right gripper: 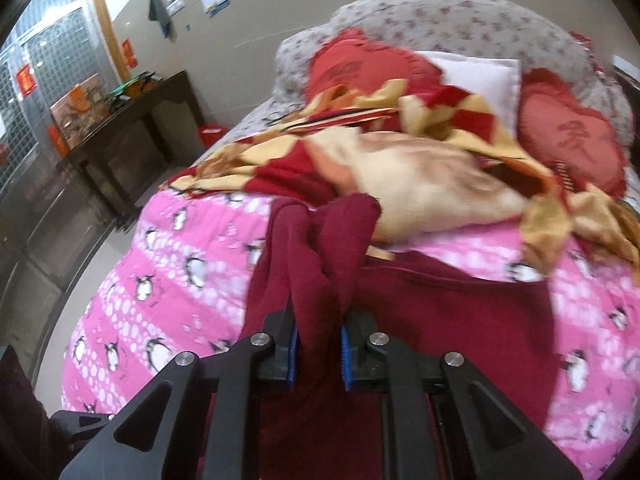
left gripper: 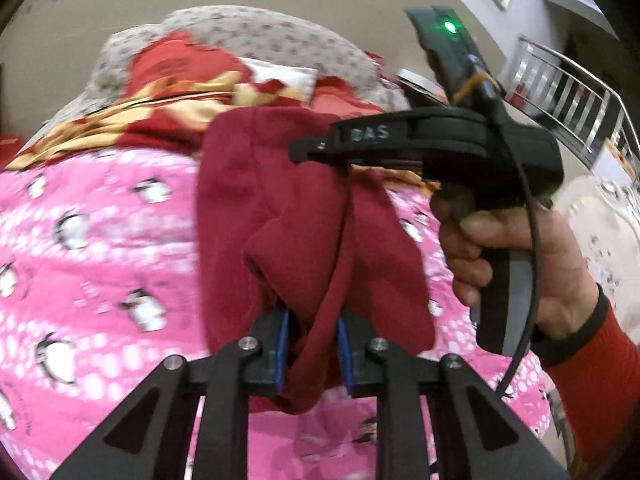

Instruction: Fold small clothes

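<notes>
dark red garment [left gripper: 280, 216] bunched, lifted above bed.

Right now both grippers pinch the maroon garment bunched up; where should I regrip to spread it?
Regrip the maroon garment at its flat part's far edge, coming from above. That part lies spread on the pink quilt, while the folds in the left gripper and right gripper are gathered.

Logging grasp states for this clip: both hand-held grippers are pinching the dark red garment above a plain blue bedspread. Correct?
Not quite. The bedspread is pink with penguins, not plain blue, as both wrist views show. The left hand-held gripper and right hand-held gripper do each pinch the dark red garment.
</notes>
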Demonstrator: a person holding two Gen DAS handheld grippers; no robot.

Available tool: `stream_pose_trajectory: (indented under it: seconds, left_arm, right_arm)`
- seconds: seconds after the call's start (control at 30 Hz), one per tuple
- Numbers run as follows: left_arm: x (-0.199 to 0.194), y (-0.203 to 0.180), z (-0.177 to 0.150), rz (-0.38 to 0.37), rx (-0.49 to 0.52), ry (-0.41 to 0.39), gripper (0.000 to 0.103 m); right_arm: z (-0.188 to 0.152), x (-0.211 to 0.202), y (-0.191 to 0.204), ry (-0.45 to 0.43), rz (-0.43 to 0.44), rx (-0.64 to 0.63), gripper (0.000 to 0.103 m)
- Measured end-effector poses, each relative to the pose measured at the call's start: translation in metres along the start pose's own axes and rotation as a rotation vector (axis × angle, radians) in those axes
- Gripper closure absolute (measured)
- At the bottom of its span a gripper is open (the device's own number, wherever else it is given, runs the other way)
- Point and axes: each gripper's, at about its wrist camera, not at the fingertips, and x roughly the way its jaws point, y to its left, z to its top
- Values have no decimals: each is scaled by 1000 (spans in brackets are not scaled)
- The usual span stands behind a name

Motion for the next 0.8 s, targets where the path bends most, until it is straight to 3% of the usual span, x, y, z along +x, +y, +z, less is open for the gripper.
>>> stream_pose_trajectory:
  seconds: [0.3,0.53,0.63,0.67,0.77,0.8]
  left_arm:
    - [68,-68,10,-96,95,86,83]
    - [110,-83,1,-111,84,182,78]
    - [105,-80,-3,-131,80,226,69]
    - [96,-79,-2,-135,91,229,63]
    - [60,-71,-2,-157,119,170,34]
    - [46,-65,-2,-146,133,127,30]
  right_arm:
    - [-23,-35,-78,-11,-123,92,71]
    - [-49,-1,-121,46,-213,167,70]
    - [-59,-2,-127,17,-208,183,62]
    - [-60,-9,-127,11,-223,178,54]
    - [-63,-34,-127,3,-241,199,50]
    - [-65,-46,-125,-2,-227,214,50]
